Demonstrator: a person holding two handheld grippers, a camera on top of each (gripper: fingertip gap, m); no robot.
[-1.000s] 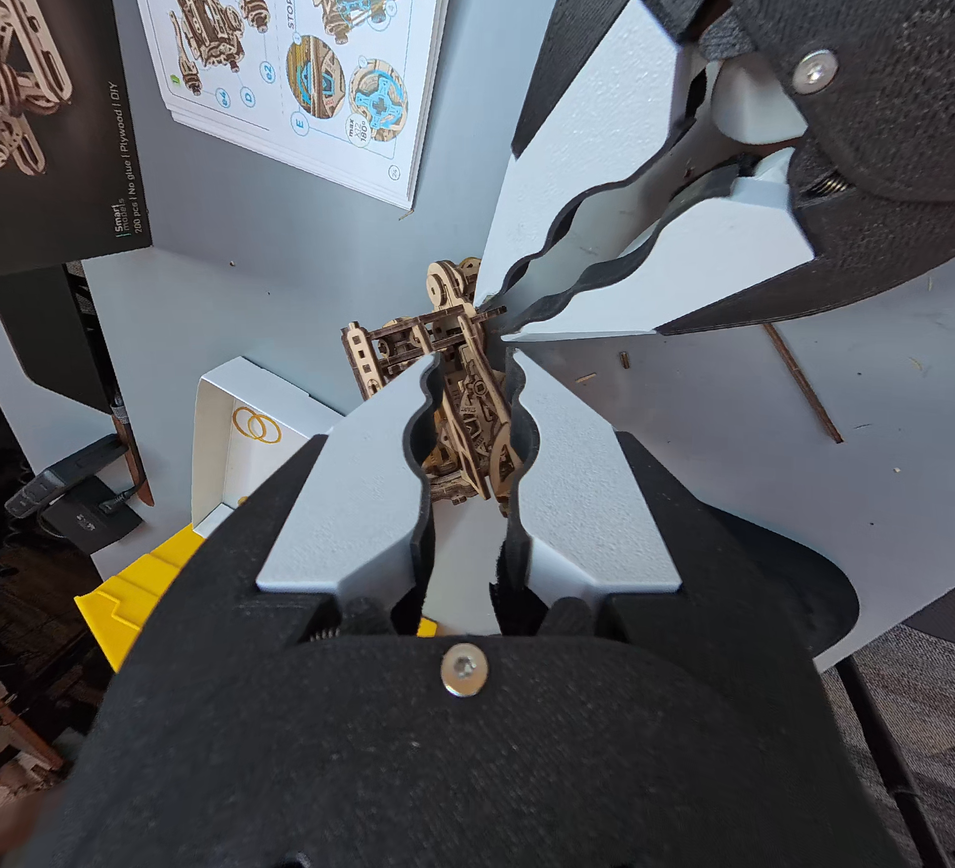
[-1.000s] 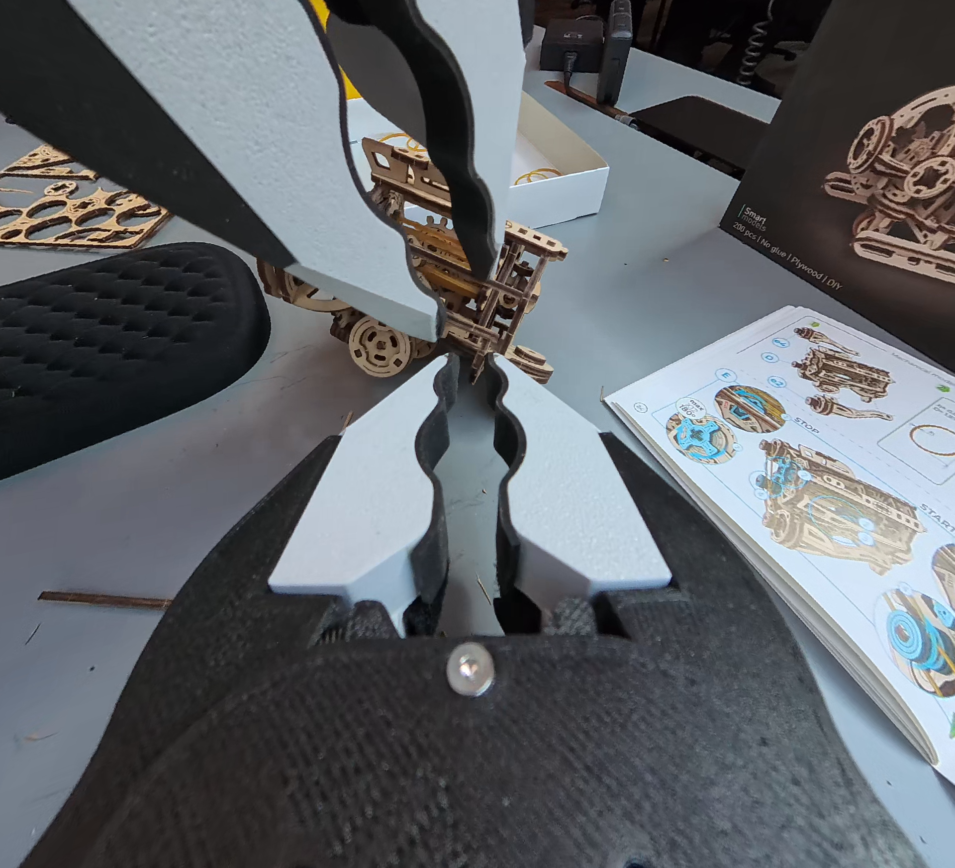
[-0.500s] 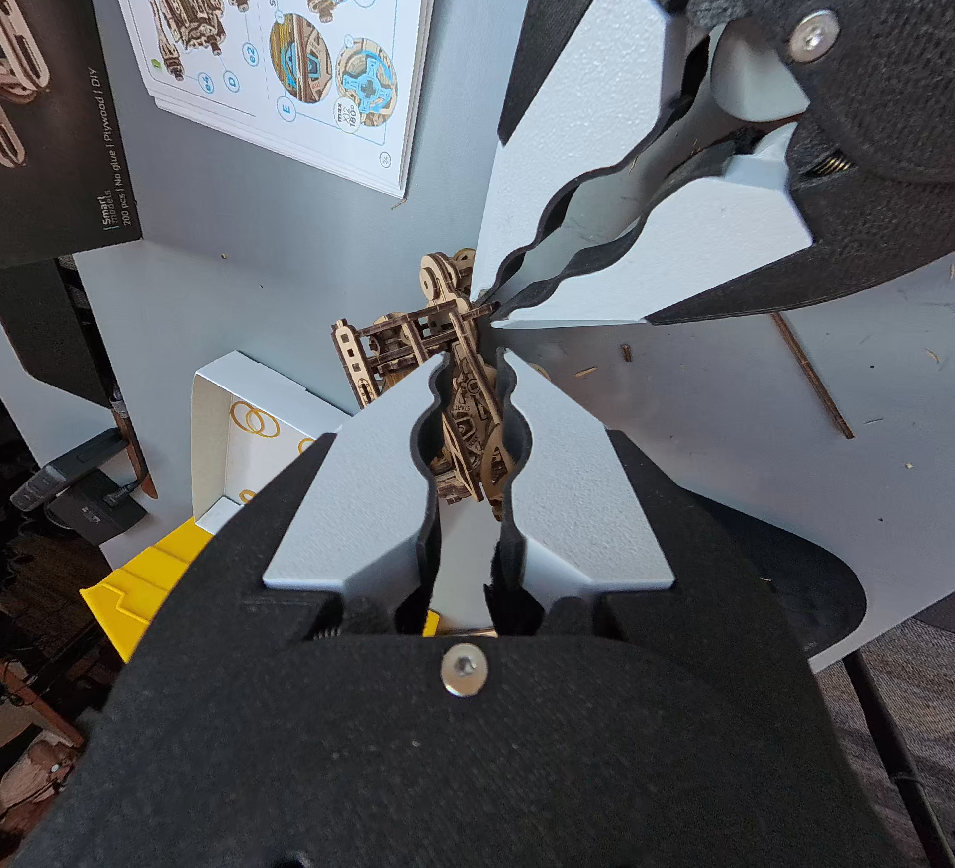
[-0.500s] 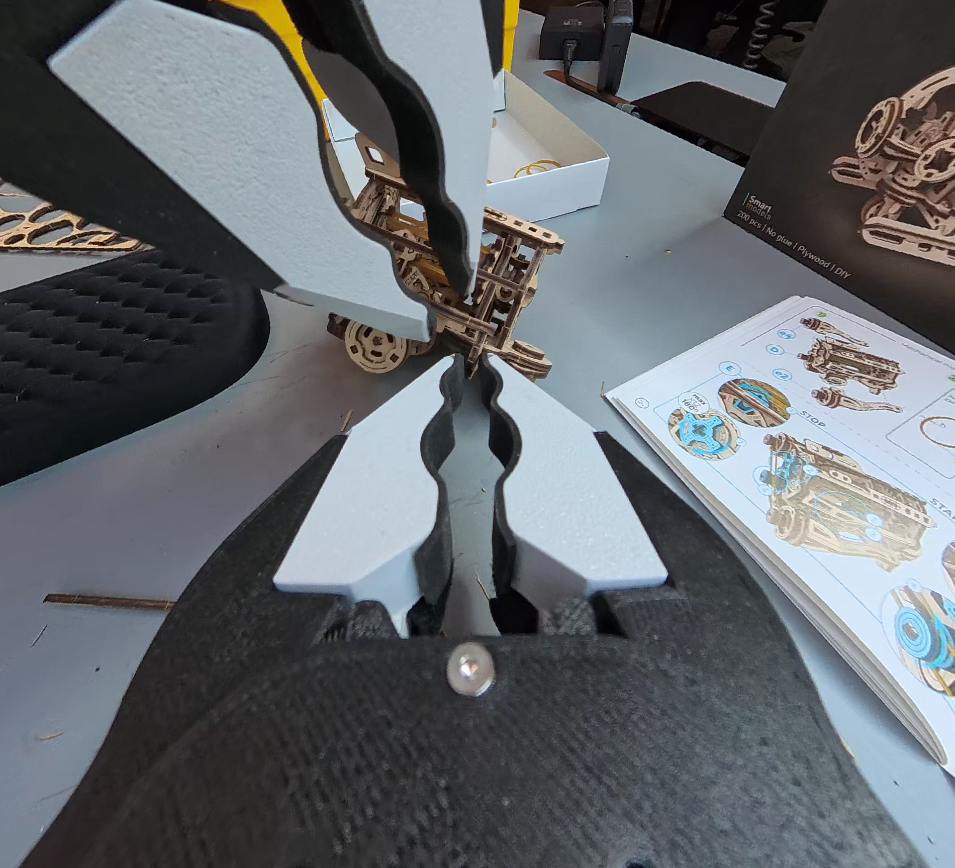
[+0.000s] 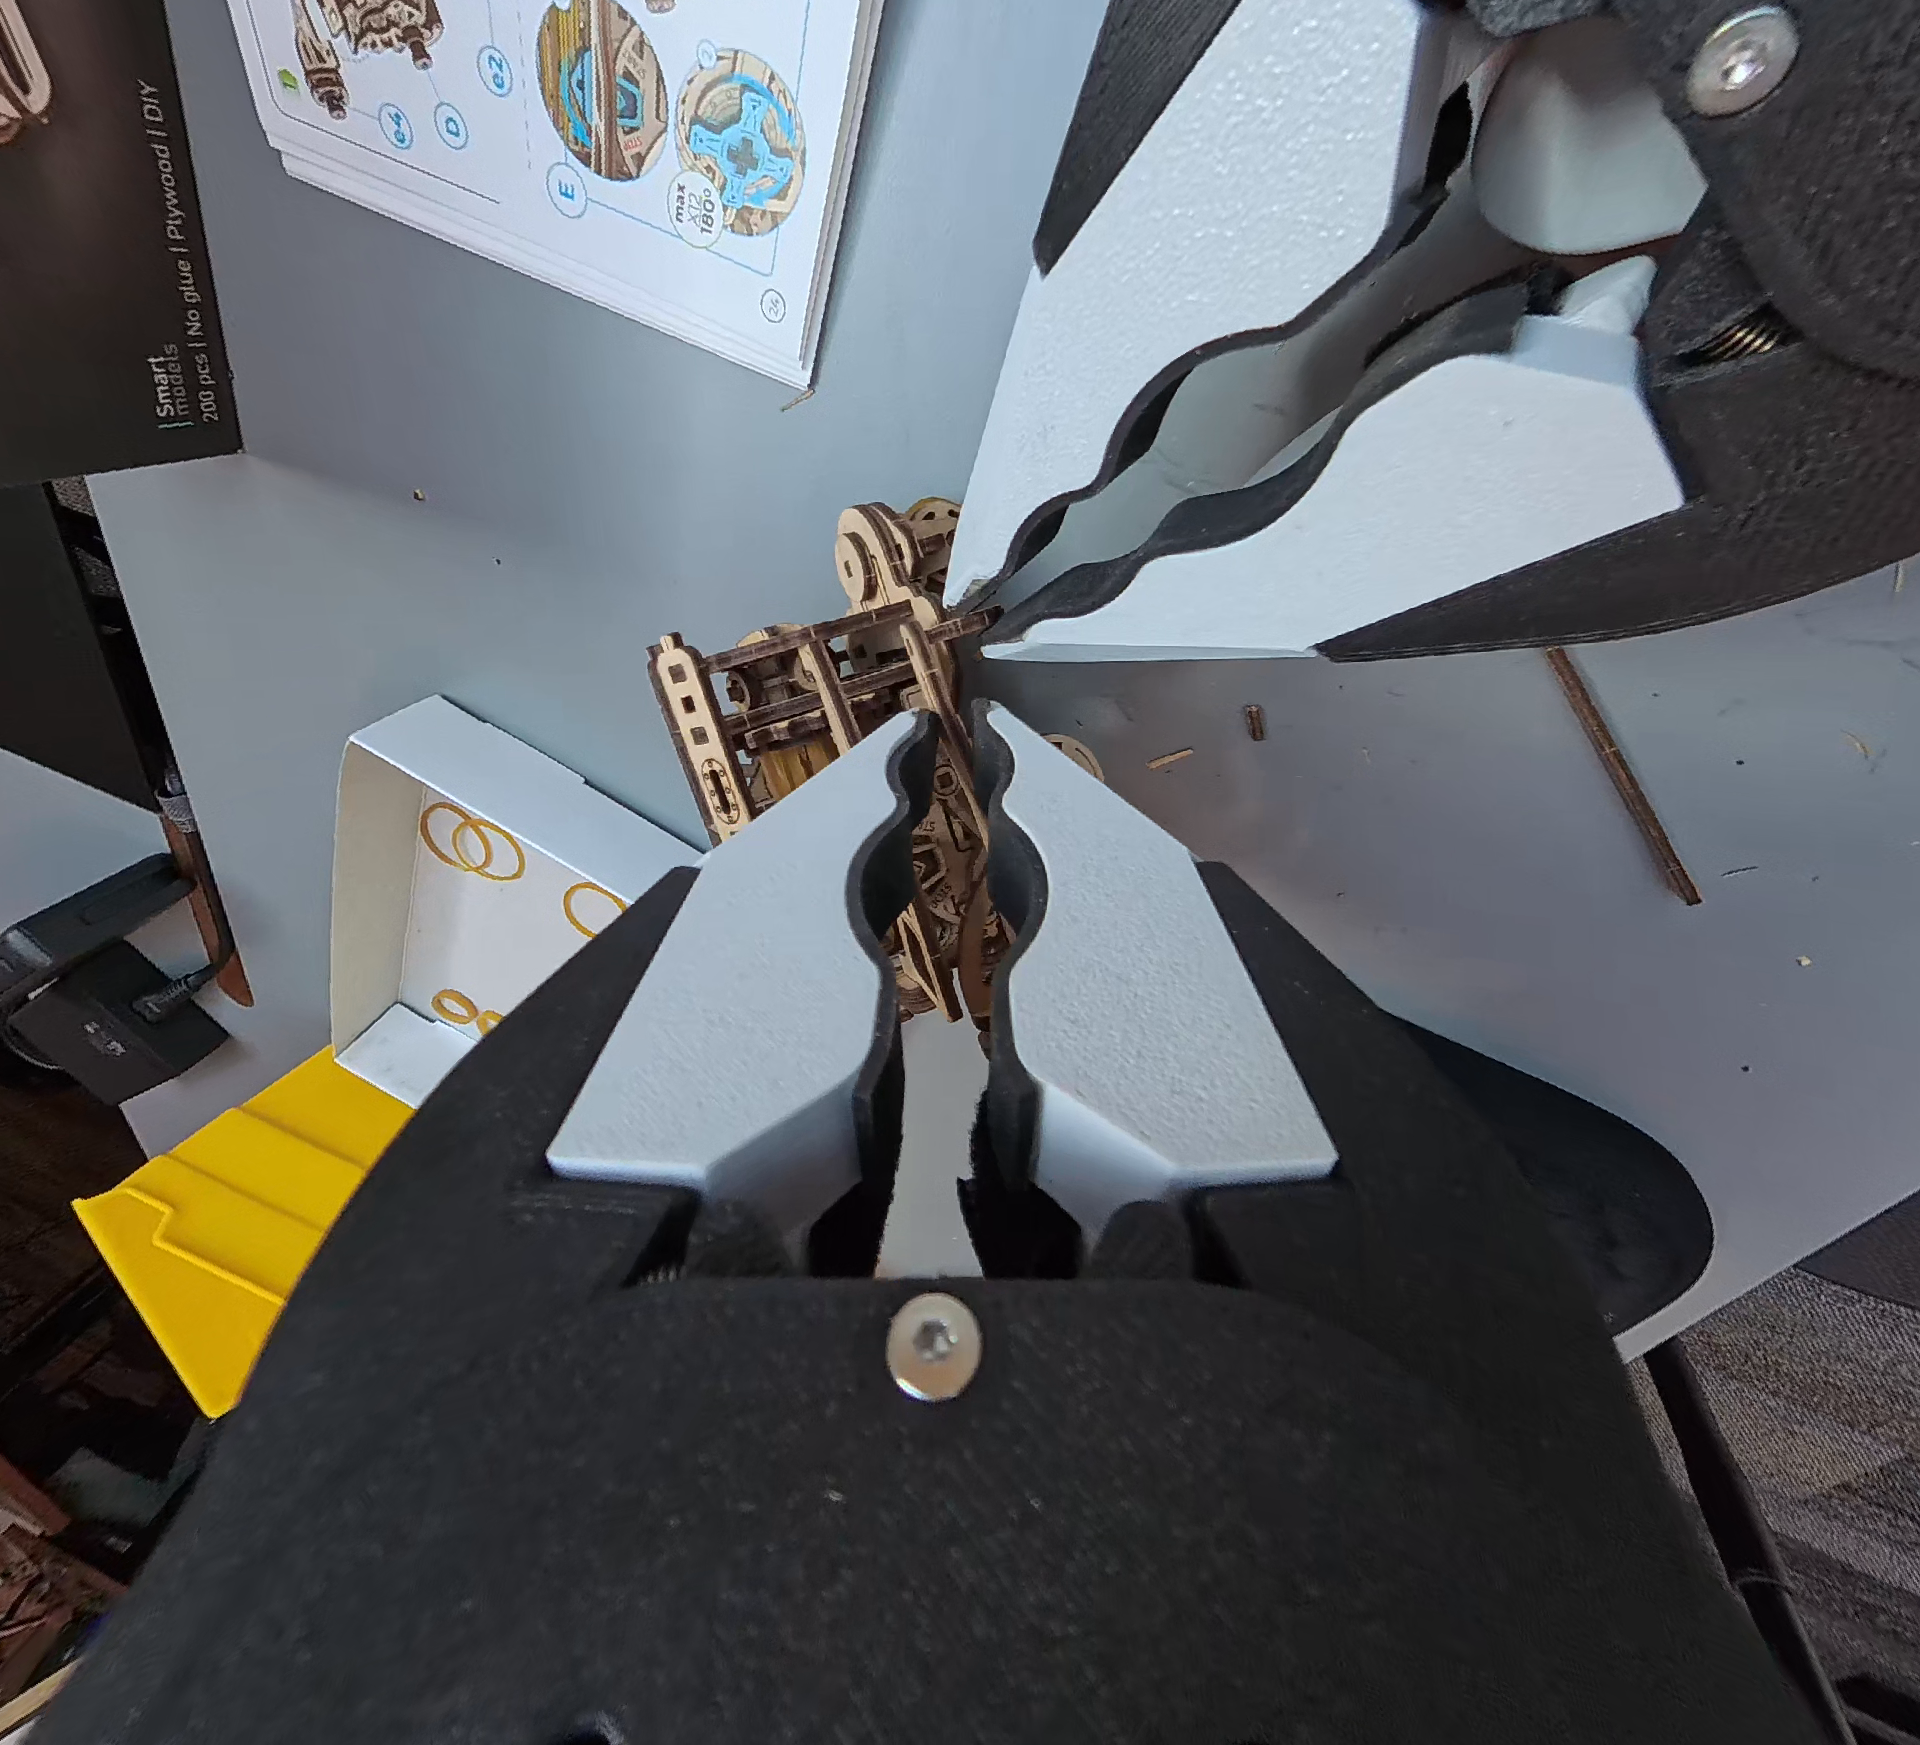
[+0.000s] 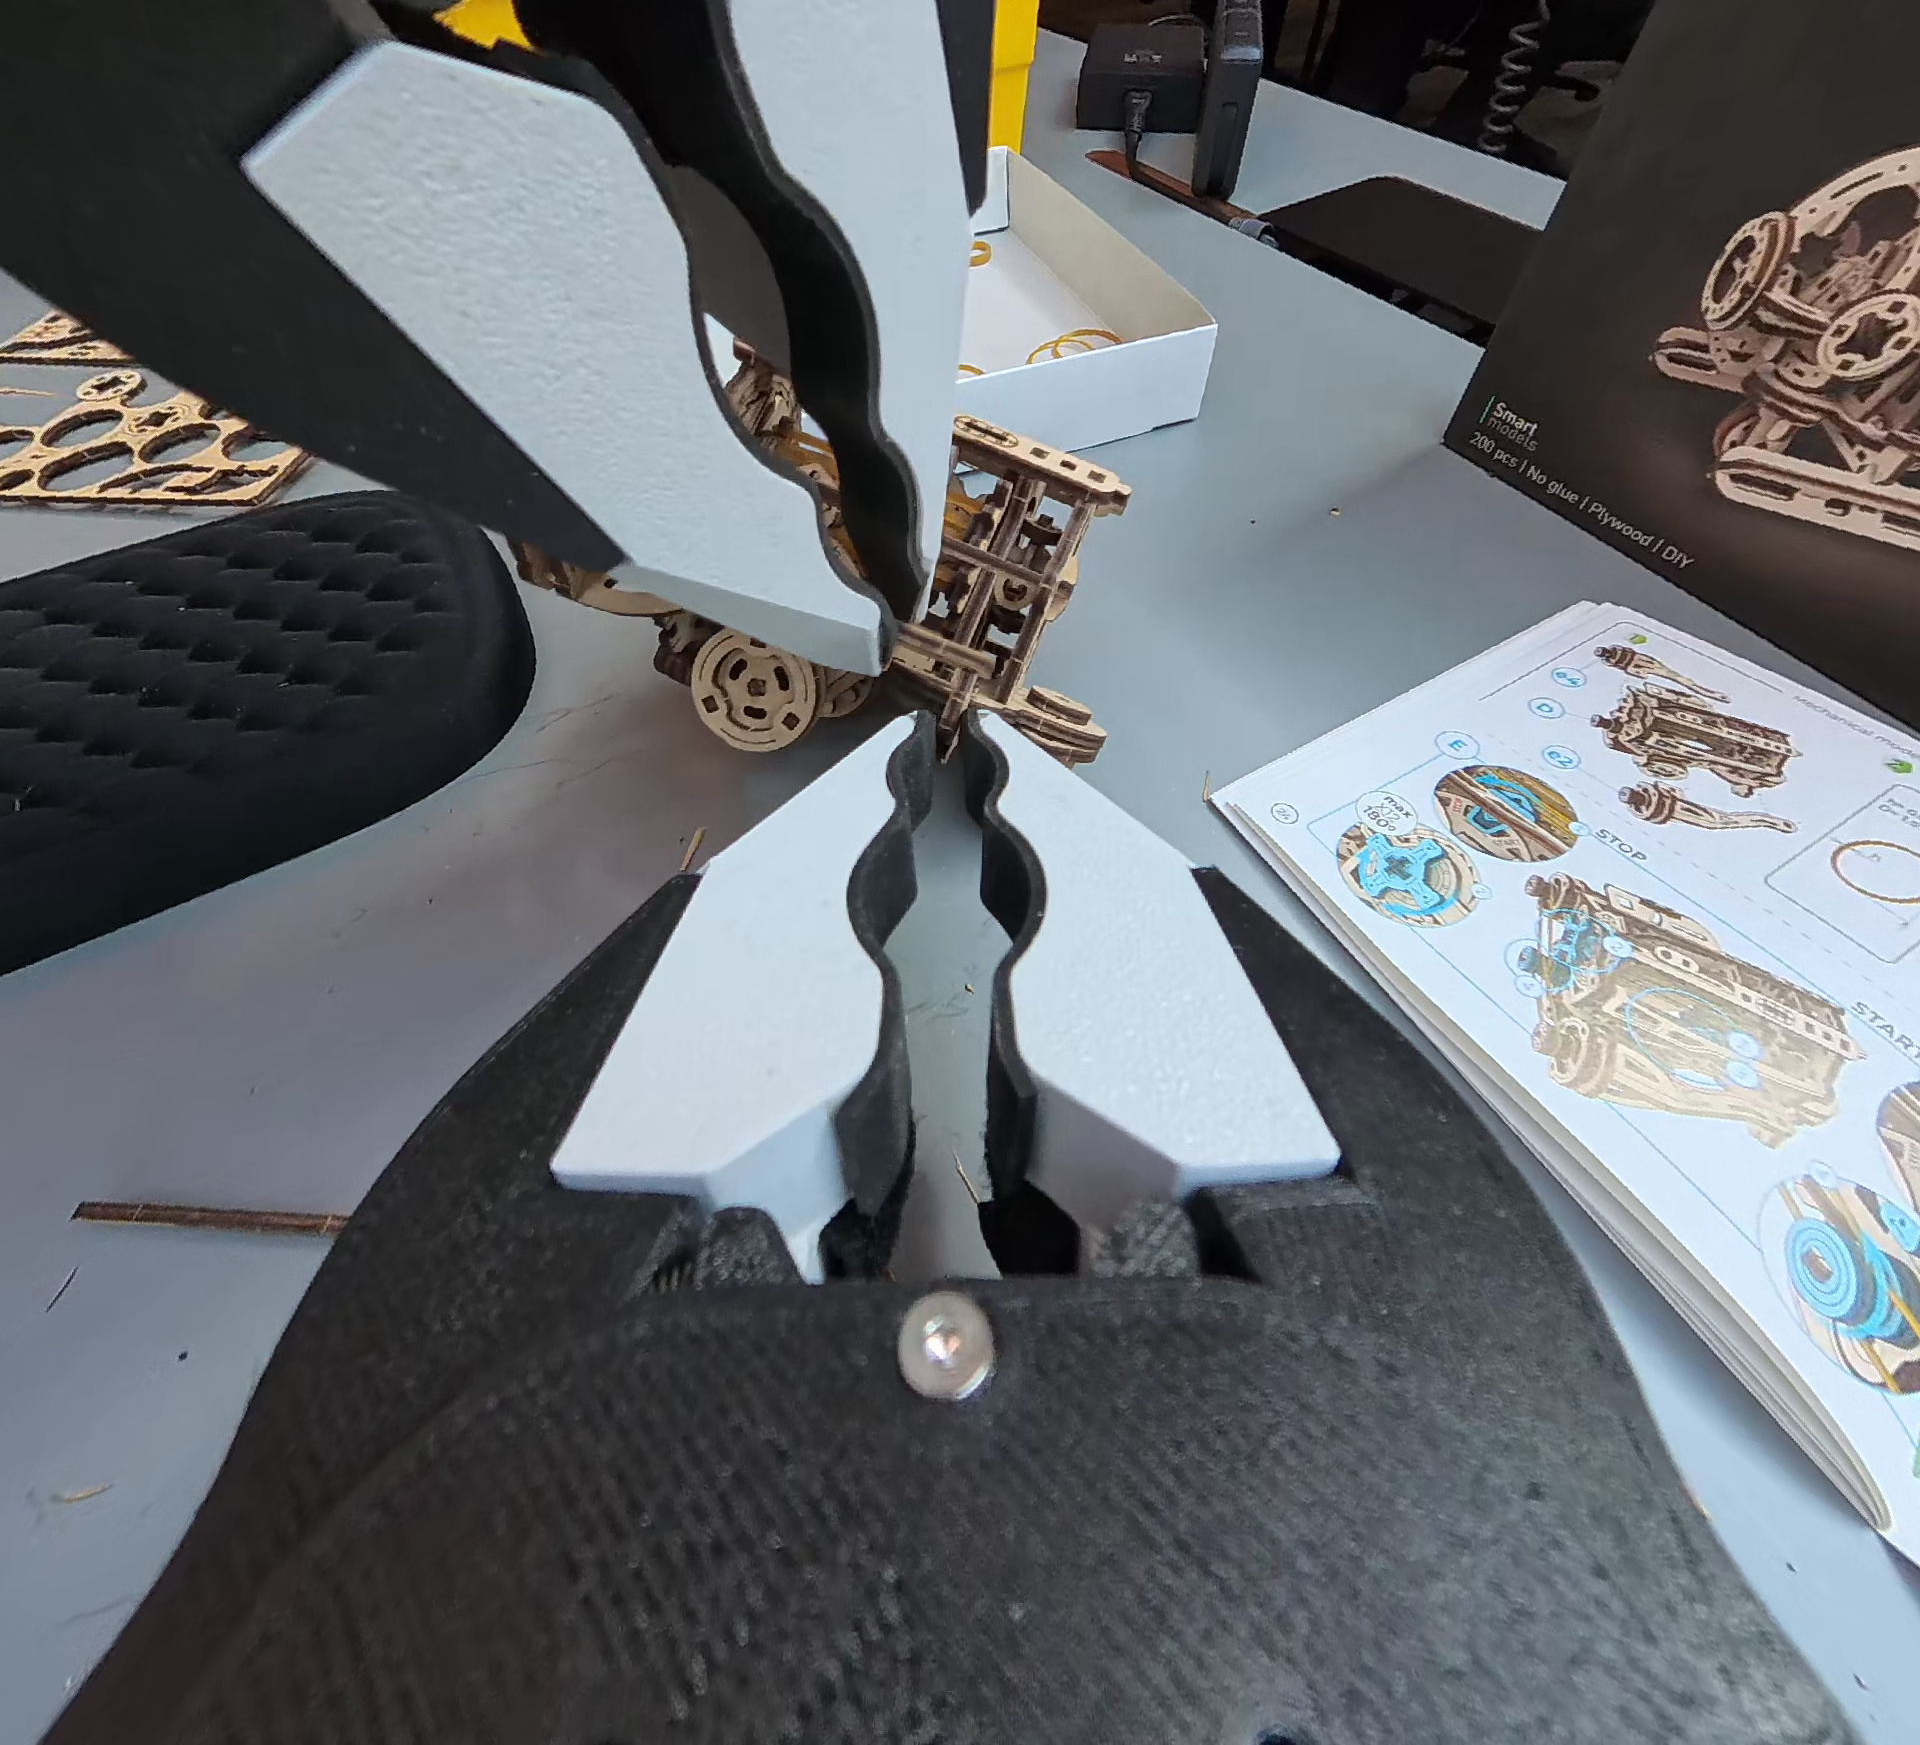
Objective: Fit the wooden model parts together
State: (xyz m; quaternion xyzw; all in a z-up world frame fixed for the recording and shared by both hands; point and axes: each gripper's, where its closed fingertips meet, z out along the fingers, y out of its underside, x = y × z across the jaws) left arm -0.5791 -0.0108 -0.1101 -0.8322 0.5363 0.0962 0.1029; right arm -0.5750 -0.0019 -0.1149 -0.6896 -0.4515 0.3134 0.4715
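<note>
A: Risk first: my left gripper (image 5: 951, 724) is clamped on a thin upright plywood panel of the wooden model (image 6: 997, 573), and my right gripper (image 6: 940, 734) is pinched on a thin tab at the model's near edge. If I twist one against the other, I reckon the thin plywood snaps or a press-fit joint pops loose.

B: Where's the model sitting?

A: Mid-counter (image 6: 1299, 552), between the black mesh pad (image 6: 208, 677) toward the left edge and the instruction booklet (image 6: 1662, 1020) toward the right edge. It looks tipped up on its wheels (image 6: 753, 687), so a push could roll it or skid it.

B: Other hazards?

A: Both grips are at the very fingertips. A slip would let the tab spring out. Loose wood slivers (image 6: 208, 1217) lie near the front edge and could get dragged.

B: Writing?

A: A dark product box (image 6: 1714, 324) at the far right has printed text and a model picture. The booklet has diagrams with letters and numbers. I'm not transcribing any. A white tray (image 6: 1091, 365) of yellow rubber bands sits behind the model.
</note>
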